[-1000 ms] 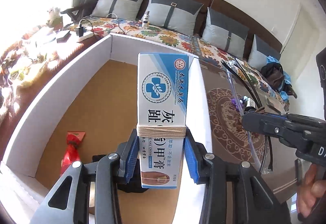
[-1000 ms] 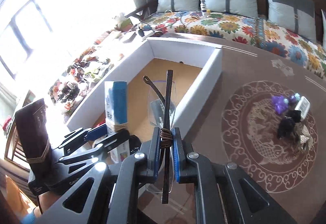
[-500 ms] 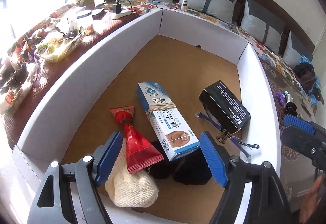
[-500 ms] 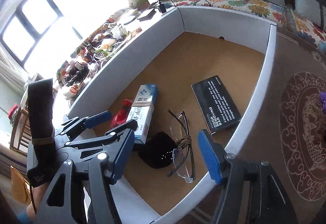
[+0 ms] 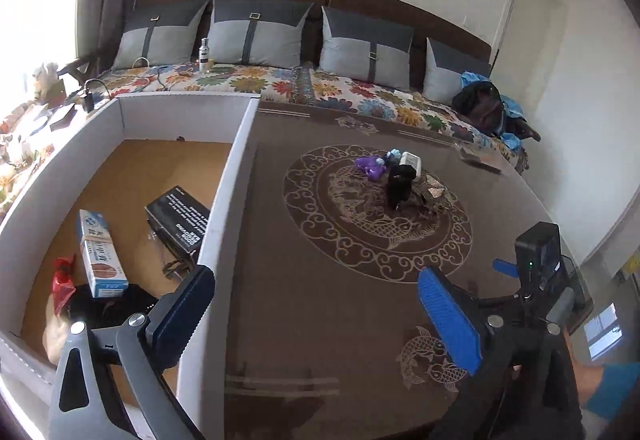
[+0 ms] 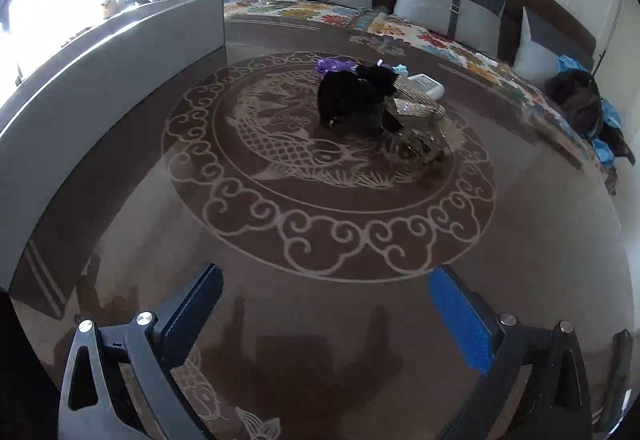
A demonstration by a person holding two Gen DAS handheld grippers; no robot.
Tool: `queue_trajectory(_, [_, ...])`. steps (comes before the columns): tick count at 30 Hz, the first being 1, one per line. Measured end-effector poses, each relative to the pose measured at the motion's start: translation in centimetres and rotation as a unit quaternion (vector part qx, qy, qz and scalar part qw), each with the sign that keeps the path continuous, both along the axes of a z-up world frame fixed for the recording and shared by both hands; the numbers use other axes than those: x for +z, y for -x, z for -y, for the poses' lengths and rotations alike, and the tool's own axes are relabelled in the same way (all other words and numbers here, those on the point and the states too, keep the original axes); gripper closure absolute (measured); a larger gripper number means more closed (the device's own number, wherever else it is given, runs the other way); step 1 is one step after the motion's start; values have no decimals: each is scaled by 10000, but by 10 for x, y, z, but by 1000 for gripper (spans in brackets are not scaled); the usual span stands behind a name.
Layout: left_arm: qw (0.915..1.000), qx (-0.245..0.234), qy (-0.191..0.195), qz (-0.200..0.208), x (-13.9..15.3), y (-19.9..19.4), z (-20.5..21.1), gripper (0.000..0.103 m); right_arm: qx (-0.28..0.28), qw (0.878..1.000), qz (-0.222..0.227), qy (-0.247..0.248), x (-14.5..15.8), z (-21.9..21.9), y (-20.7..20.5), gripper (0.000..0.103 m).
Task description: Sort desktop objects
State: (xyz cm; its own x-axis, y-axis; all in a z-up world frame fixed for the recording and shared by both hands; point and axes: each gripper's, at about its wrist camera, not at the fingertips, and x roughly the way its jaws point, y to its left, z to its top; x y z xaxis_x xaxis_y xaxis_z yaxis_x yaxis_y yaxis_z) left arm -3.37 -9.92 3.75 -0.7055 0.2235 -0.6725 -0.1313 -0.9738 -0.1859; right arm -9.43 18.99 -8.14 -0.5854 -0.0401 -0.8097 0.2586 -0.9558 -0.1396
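My left gripper (image 5: 316, 316) hangs over the brown patterned table (image 5: 320, 260) beside the white box (image 5: 224, 224), jaws opening wide with nothing between them. In the box lie the blue-white cream carton (image 5: 100, 254), a black carton (image 5: 178, 217), a red packet (image 5: 62, 280) and a dark cloth (image 5: 108, 304). My right gripper (image 6: 328, 312) is low over the table, its jaws also opening and empty. Ahead of it sits a small pile: a black cloth (image 6: 348, 95), a purple item (image 6: 332, 65), a white device (image 6: 428, 83) and a glittery piece (image 6: 416, 111).
The box's outer wall (image 6: 112, 71) rises to the left of my right gripper. Behind the table runs a flowered sofa (image 5: 248, 79) with grey cushions, a bottle (image 5: 205, 53) and a dark bag (image 5: 480, 105). A person's hand (image 5: 592, 380) holds the right tool.
The left gripper let go of the cream carton and the right let go of the glasses, both now in the box. Both grippers swung right toward the table's pile, jaws spread wide.
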Motion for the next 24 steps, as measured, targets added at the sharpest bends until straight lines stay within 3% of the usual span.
queue_trajectory(3, [9984,-316,310,344,-32,17,-55,0,-353,9993,82,-105,-9,-40,4,0])
queue_trajectory(5, [9960,-293,548,637,-62,32,-80,0,-376,9989,182,199,-11,-59,10,0])
queue_trajectory(7, [9925,-288,704,961,-93,47,-96,0,-423,9973,308,511,-13,-71,18,0])
queue_trajectory(11, [9860,-269,906,1375,-132,74,-116,0,-478,9970,150,582,-14,-71,21,0])
queue_trajectory(13, [9856,-218,1130,1241,-136,81,-124,0,-479,9971,137,583,-13,-68,20,0])
queue_trajectory(24, [9898,-190,1036,960,-135,97,-129,0,-493,9970,118,588,-13,-66,18,0])
